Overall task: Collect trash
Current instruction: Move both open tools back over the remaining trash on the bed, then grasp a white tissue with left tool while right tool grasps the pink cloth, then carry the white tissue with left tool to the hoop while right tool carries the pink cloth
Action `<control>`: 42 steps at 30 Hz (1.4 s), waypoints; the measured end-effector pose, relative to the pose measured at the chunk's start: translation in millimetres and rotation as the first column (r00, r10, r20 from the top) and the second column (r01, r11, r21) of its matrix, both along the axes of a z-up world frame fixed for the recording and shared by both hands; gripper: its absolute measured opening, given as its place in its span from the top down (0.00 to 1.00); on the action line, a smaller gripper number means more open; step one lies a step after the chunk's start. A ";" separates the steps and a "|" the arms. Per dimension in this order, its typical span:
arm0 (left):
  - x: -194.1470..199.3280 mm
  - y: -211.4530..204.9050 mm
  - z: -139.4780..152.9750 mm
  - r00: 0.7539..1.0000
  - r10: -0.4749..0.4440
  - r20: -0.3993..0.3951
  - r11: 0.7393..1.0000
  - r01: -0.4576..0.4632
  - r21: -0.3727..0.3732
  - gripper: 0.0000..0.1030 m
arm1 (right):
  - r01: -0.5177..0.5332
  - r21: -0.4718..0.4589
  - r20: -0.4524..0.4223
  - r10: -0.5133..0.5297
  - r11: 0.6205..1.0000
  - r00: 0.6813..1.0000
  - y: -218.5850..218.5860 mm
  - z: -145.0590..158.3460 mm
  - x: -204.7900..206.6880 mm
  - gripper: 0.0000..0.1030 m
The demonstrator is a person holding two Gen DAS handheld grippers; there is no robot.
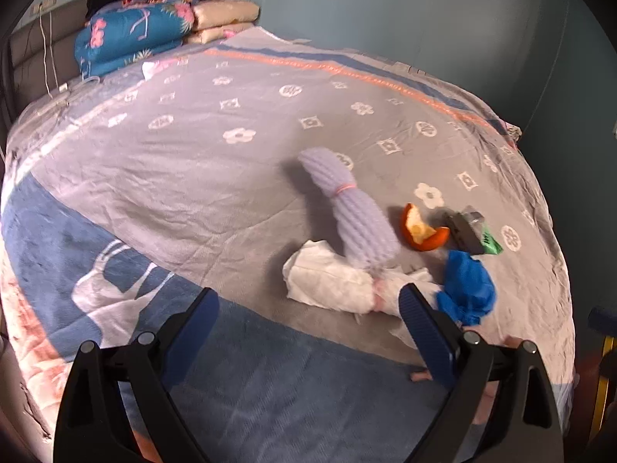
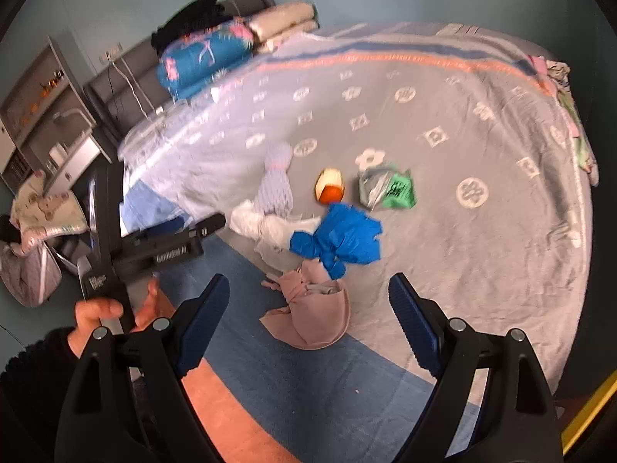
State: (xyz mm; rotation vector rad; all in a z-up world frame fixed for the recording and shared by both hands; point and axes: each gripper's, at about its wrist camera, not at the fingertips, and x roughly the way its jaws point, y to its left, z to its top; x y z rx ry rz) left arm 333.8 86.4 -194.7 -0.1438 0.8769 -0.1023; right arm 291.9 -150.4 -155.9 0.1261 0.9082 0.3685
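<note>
Pretty much nothing collected so far. Both the left gripper (image 1: 308, 308) and right gripper (image 2: 308, 301) have jaws wide and empty. The trash sits on the bed (image 1: 193, 177) just ahead of the jaws: white tissue (image 1: 327, 281), blue wad (image 2: 339, 237), orange peel (image 2: 329, 187), green wrapper (image 2: 389, 189), pink bag (image 2: 312, 316) right between the right jaws.

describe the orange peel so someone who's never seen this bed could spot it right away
On the grey flower-patterned bedspread lies a small cluster of litter. The orange peel sits toward its far side, between the ribbed lilac foam sleeve and the green packet. It is the only bright orange piece, curled to show its pale inside.
</note>
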 end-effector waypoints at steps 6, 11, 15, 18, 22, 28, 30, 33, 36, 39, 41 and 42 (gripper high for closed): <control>24.1 8.3 -19.8 1.000 -0.001 -0.028 0.999 0.000 -0.035 0.12 | -0.005 -0.065 -0.047 0.002 0.998 0.999 16.5 -30.4 16.0 0.21; 40.5 8.6 -32.2 0.999 -0.020 -0.044 0.999 0.018 -0.048 0.14 | -0.004 -0.115 -0.076 -0.005 0.993 0.997 26.7 -52.1 28.1 0.21; 47.1 3.7 -38.1 0.997 -0.052 -0.048 0.998 0.050 -0.049 0.21 | -0.017 -0.126 -0.100 0.004 0.992 0.995 33.7 -64.2 33.6 0.21; 50.2 -2.6 -42.2 0.995 -0.082 -0.053 0.995 0.078 -0.069 0.21 | -0.025 -0.129 -0.133 0.007 0.991 0.991 38.1 -76.5 38.2 0.22; 55.2 -11.8 -47.1 0.992 -0.110 -0.060 0.992 0.106 -0.070 0.34 | -0.020 -0.131 -0.166 -0.002 0.991 0.986 42.1 -87.4 40.1 0.38; 49.8 -24.2 -44.2 0.988 -0.152 -0.034 0.988 0.151 -0.036 0.84 | -0.043 -0.167 -0.166 0.015 0.985 0.986 48.1 -95.5 37.2 0.59; 47.7 -20.8 -39.6 0.990 -0.140 -0.026 0.989 0.139 -0.046 0.91 | -0.044 -0.161 -0.174 0.015 0.986 0.985 47.8 -97.0 38.1 0.71; 44.7 -14.2 -32.0 0.992 -0.125 -0.017 0.991 0.124 -0.052 0.92 | -0.044 -0.151 -0.182 0.016 0.988 0.983 47.0 -94.8 38.0 0.80; 39.8 -10.0 -24.3 0.992 -0.130 -0.003 0.991 0.130 -0.036 0.93 | -0.035 -0.133 -0.185 0.010 0.990 0.983 46.1 -91.0 36.4 0.84; 32.9 -3.9 -15.4 0.992 -0.123 0.003 0.991 0.123 -0.050 0.93 | -0.031 -0.118 -0.186 0.009 0.992 0.983 44.0 -86.3 33.9 0.85; 27.3 -1.5 -11.1 0.992 -0.126 0.004 0.990 0.126 -0.057 0.93 | -0.030 -0.103 -0.188 0.010 0.994 0.982 41.8 -81.7 30.3 0.85; 22.1 -0.2 -7.9 0.992 -0.128 0.008 0.990 0.128 -0.059 0.93 | -0.030 -0.098 -0.188 0.011 0.995 0.982 41.4 -79.7 28.6 0.85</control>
